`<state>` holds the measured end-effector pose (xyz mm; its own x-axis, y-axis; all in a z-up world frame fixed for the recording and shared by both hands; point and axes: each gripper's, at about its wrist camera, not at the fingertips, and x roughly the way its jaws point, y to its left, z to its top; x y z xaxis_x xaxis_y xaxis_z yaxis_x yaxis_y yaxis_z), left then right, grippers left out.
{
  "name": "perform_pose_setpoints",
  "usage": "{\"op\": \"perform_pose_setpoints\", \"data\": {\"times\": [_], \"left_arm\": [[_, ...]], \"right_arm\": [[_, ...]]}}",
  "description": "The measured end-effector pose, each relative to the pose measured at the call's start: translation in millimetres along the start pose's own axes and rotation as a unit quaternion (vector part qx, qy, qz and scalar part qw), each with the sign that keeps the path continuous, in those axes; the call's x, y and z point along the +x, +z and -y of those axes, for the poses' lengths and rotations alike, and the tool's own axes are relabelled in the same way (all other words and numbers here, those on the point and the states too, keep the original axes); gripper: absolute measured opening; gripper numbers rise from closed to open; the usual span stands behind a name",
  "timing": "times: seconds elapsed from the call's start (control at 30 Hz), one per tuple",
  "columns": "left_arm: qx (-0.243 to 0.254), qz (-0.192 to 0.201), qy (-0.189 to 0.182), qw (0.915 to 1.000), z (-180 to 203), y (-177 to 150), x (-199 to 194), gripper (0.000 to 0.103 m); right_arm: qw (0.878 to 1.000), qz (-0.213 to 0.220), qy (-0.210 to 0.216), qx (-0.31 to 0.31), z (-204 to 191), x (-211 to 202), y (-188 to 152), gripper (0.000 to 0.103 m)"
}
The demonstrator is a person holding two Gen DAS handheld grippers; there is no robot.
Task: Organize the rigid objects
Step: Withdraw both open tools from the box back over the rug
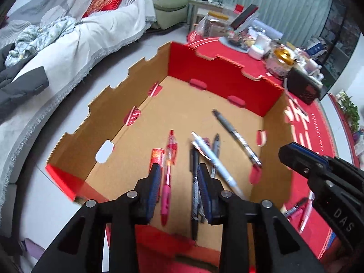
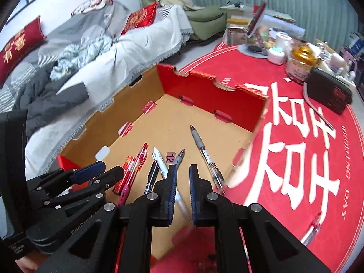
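Since the pens belong together in the shallow red-and-brown cardboard box (image 1: 218,72), I hover my left gripper (image 1: 179,170) and right gripper (image 2: 183,170) over it, both released and empty.

Left gripper (image 1: 179,182) hangs over the near end of the cardboard box (image 1: 127,95), fingers pointing toward the far red wall, jaws parted with nothing between the blue pads (image 1: 154,188). Right gripper (image 2: 182,188) sits beside it, nearer the box's right wall, aimed the same way, jaws parted by a narrower gap and holding nothing. From each wrist camera the other gripper shows at the frame edge, both low over the near part of the box and close together.
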<state>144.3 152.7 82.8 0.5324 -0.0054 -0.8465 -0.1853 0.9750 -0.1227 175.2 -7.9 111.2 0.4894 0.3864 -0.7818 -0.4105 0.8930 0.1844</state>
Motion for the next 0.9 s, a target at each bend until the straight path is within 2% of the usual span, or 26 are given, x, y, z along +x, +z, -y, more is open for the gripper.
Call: {"op": "perform_pose_setpoints", "data": {"times": [0.17,0.3,0.47,0.57,0.7,0.8,0.9], "left_arm": [[0.009,0.019,-0.022,0.9995,11.7,-17.5,-31.3,0.036],[0.042,0.037,-0.029,0.998,35.2,-42.9,-60.8,0.036],[0.115,0.05,-0.054,0.9906,78.4,-90.2,-83.9,0.036],[0.165,0.043,-0.051,0.9839,107.7,-119.9,-74.6,0.036],[0.219,0.001,-0.057,0.9741,132.7,-147.3,-39.9,0.035],[0.25,-0.014,-0.062,0.9661,146.0,-151.6,-20.2,0.035],[0.292,-0.017,-0.067,0.954,162.5,-147.4,-4.8,0.035]], "right_arm": [[1.0,0.026,0.004,0.013,9.3,-37.9,-27.0,0.012],[0.999,0.035,-0.021,0.011,25.1,-64.8,-71.9,0.012],[0.998,0.003,-0.051,0.048,58.3,-68.1,-124.3,0.012],[0.994,-0.02,-0.066,0.079,80.3,-63.9,-149.6,0.012],[0.991,-0.035,-0.072,0.108,104.3,-61.2,-172.5,0.012],[0.989,-0.037,-0.074,0.12,113.7,-59.7,-178.2,0.012],[0.988,-0.038,-0.071,0.128,122.7,-56.2,-175.1,0.012]]}}
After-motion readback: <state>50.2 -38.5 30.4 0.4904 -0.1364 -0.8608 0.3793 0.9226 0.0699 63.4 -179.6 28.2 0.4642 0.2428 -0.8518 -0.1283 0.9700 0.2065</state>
